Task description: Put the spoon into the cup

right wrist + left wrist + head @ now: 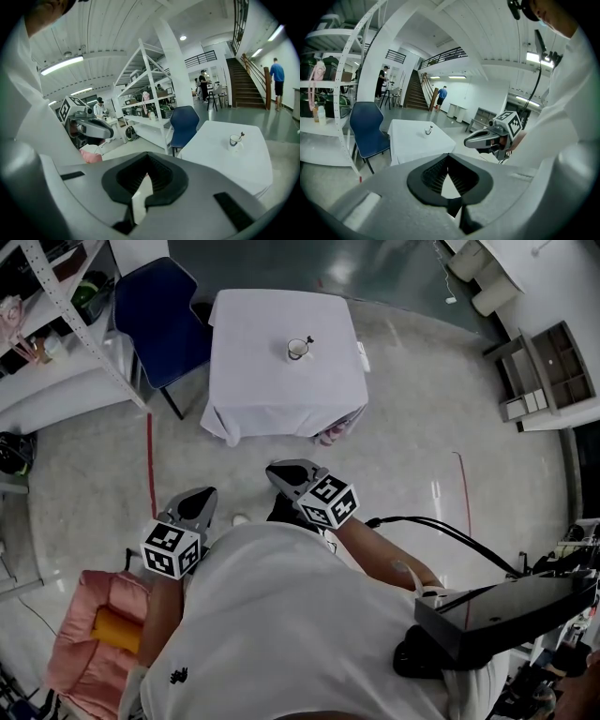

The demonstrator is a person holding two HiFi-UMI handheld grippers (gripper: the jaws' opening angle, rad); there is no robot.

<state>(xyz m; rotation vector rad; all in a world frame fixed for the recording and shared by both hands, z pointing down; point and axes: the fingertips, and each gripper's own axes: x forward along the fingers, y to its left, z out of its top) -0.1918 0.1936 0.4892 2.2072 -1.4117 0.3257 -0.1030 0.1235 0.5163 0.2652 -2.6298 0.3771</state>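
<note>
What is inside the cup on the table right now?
The spoon stands in the cup, its dark handle end leaning out over the rim. The spoon's bowl and the cup's bottom are hidden by the cup wall; any other contents cannot be made out.

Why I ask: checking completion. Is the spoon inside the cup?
Yes, the spoon handle sticks up out of the cup on the white-clothed table.

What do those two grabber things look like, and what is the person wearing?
The left gripper and the right gripper are both grey and wedge-shaped. Each carries a white cube with black square patterns. Inside the jaws are black ribbed pads. A black cable runs by the right arm. The person wears a white shirt.
</note>
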